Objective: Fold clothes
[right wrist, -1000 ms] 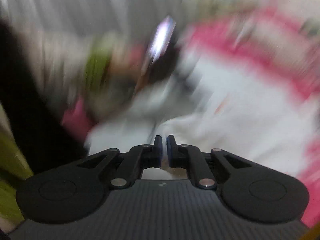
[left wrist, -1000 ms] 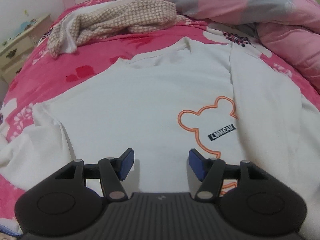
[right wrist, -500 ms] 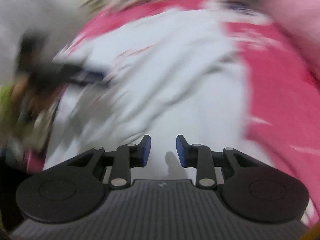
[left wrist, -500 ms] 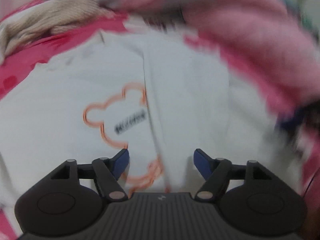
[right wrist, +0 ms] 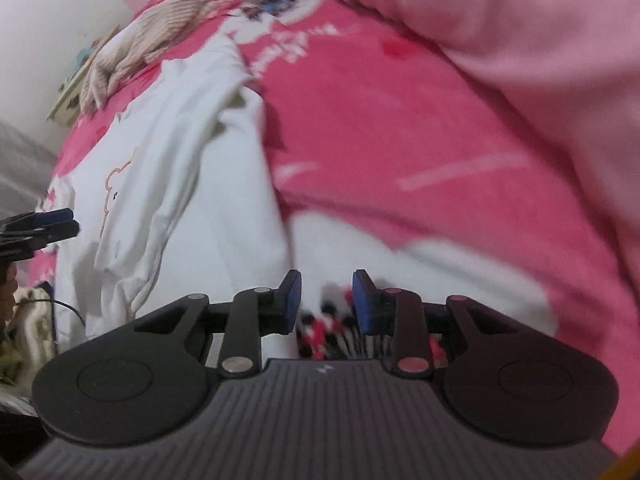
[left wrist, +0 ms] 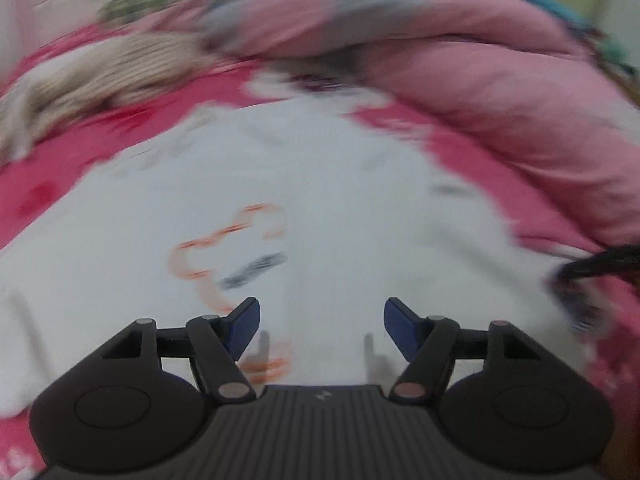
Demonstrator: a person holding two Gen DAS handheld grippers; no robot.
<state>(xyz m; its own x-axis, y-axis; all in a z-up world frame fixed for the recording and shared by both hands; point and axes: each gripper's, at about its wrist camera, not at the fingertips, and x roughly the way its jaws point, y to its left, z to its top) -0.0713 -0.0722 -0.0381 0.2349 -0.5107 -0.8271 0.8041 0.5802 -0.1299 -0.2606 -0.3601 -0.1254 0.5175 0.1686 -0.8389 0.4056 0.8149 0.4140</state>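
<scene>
Shirt (left wrist: 340,184) lying on bed (right wrist: 400,128), one sleeve folded | both sides remaining | we are holding left gripper (left wrist: 322,322) spread, right gripper (right wrist: 326,300) part-open, both empty

The white shirt (left wrist: 328,184) looks like soft matt cotton cloth, smooth, with an orange printed outline. The pink bedsheet (right wrist: 400,128) under it is thin printed cloth, also matt. The pink quilt (right wrist: 520,40) looks thick and padded. The beige garment (right wrist: 136,44) has a rough knitted, checked surface. Both the left gripper (left wrist: 322,326) and the right gripper (right wrist: 326,300) are of matt black plastic with a ribbed grey body, small shiny metal pins and dull blue pads (right wrist: 291,300) that look like rubber.
</scene>
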